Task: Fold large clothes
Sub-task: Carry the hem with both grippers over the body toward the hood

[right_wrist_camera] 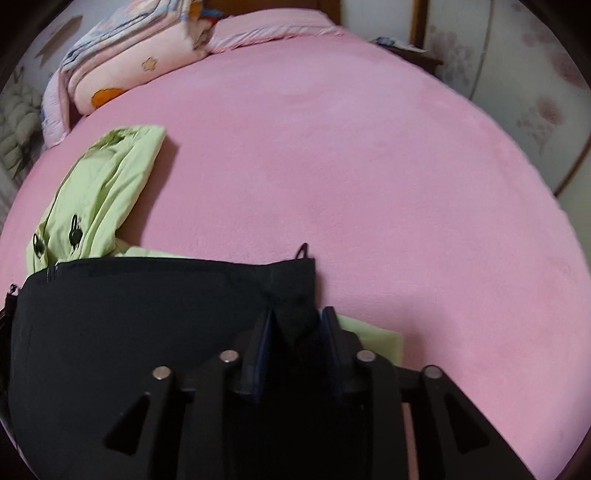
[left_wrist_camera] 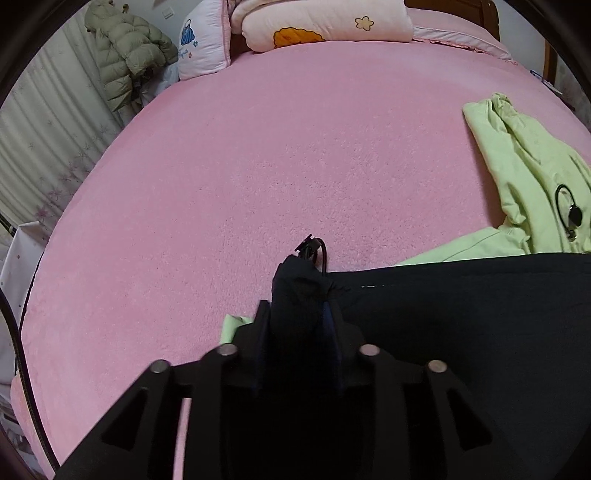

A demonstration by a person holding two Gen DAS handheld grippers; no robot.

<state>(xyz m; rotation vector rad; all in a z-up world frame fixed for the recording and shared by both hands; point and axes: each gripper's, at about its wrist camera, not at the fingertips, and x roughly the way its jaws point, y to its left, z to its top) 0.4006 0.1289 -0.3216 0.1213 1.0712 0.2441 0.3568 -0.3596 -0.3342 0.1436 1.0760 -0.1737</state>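
Left gripper (left_wrist_camera: 300, 306) is clamped on a bunched corner of the dark navy jacket (left_wrist_camera: 461, 314), fabric pinched between both pads. Right gripper (right_wrist_camera: 298, 317) is likewise closed on the jacket's (right_wrist_camera: 147, 314) other corner, cloth wedged between its fingers. The jacket stretches between the two grippers at the near edge of the pink bed (left_wrist_camera: 258, 166), light green lining showing beneath. Its green hood (right_wrist_camera: 99, 192) lies flat toward the bed's middle. A folded pink quilt (left_wrist_camera: 325, 22) sits at the head edge.
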